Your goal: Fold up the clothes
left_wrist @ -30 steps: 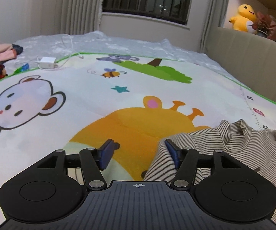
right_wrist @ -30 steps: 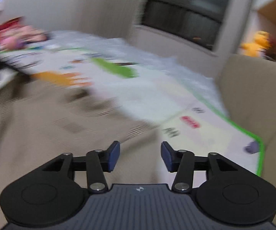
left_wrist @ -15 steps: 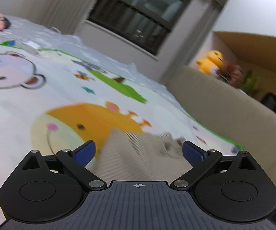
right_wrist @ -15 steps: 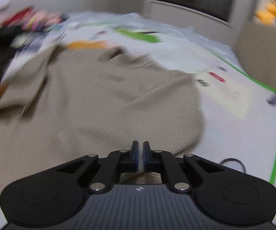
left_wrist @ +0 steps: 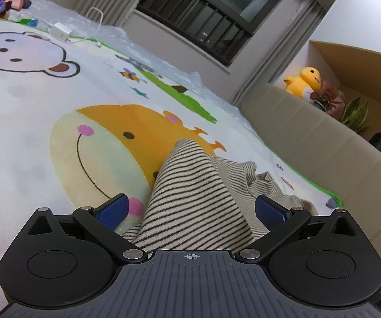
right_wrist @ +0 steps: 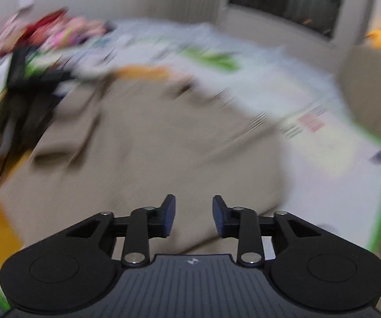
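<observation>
Striped garment lies on cartoon mat, charger well apart.

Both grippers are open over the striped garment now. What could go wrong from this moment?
1. The left gripper is opening wide around a raised ridge of the striped garment; closing here may pinch several layers at once.
2. The right gripper is opening, its view blurred; a grasp now could miss the edge.

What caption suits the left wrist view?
Left gripper opening wide around a striped top on a cartoon play mat.
</observation>
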`<state>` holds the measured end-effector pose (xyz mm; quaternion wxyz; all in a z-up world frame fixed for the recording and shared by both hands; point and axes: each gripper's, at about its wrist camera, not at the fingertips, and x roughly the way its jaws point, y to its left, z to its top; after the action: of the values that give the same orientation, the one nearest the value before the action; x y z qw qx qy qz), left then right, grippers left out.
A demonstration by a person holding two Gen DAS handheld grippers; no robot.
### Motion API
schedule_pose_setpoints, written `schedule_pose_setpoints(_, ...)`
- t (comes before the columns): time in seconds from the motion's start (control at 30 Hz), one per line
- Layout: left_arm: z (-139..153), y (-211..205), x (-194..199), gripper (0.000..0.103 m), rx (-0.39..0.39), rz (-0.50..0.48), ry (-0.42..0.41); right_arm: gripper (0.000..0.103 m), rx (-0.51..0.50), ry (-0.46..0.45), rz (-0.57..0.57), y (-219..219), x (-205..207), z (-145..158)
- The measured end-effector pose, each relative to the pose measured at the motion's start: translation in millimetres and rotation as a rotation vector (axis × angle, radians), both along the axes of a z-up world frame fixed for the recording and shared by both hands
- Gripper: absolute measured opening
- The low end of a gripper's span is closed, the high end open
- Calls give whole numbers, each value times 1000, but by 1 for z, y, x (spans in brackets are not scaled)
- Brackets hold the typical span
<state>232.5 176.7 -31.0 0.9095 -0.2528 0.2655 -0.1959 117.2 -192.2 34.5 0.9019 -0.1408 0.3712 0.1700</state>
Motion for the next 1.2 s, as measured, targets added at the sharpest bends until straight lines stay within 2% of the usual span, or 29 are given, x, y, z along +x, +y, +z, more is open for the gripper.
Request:
schedule_pose_setpoints(0.07, 0, 0, -2, 103, 4, 1, -1, 56, -39, 21, 35, 19, -7, -22)
schedule_pose_setpoints(0.17, 0, -2, -3, 103, 19, 3, -4, 54, -114, -22, 65, 37, -11, -39)
schedule_pose_setpoints(0.2, -1, -2, -3, 103, 23, 4, -5, 47, -122, -32, 71, 42, -12, -40)
schedule_pose_setpoints(0.23, -1, -2, -3, 103, 22, 5, -5, 21, -125, -32, 76, 45, -10, -38)
schedule_pose_setpoints(0.27, -1, -2, -4, 103, 21, 5, -6, 10, -128, -35, 77, 47, -7, -35)
schedule_pose_setpoints(0.3, -1, -2, -4, 103, 19, 5, -7, 10, -124, -43, 59, 43, -3, -28)
schedule_pose_setpoints(0.4, -1, -2, -4, 103, 16, 6, -9, 9, -44, -105, -92, 5, 27, 5)
schedule_pose_setpoints(0.5, -1, -1, -5, 103, 12, 8, -12, 9, 75, -227, -312, -56, 60, 60)
schedule_pose_setpoints(0.6, -2, -1, -6, 103, 7, 10, -17, 9, 208, -349, -456, -98, 82, 116)
schedule_pose_setpoints(0.7, -2, 0, -6, 103, 1, 10, -23, 9, 300, -426, -435, -94, 103, 157)
schedule_pose_setpoints(0.73, -2, 0, -6, 103, -2, 10, -24, 9, 300, -444, -403, -83, 111, 165)
schedule_pose_setpoints(0.87, -4, 3, -8, 103, -19, 8, -33, 9, 322, -453, -274, -33, 142, 178)
schedule_pose_setpoints(1.1, -7, 6, -10, 103, -43, 5, -42, 11, 330, -369, -126, 56, 178, 141)
schedule_pose_setpoints(1.2, -7, 6, -10, 103, -48, 4, -43, 12, 350, -351, -105, 70, 179, 134)
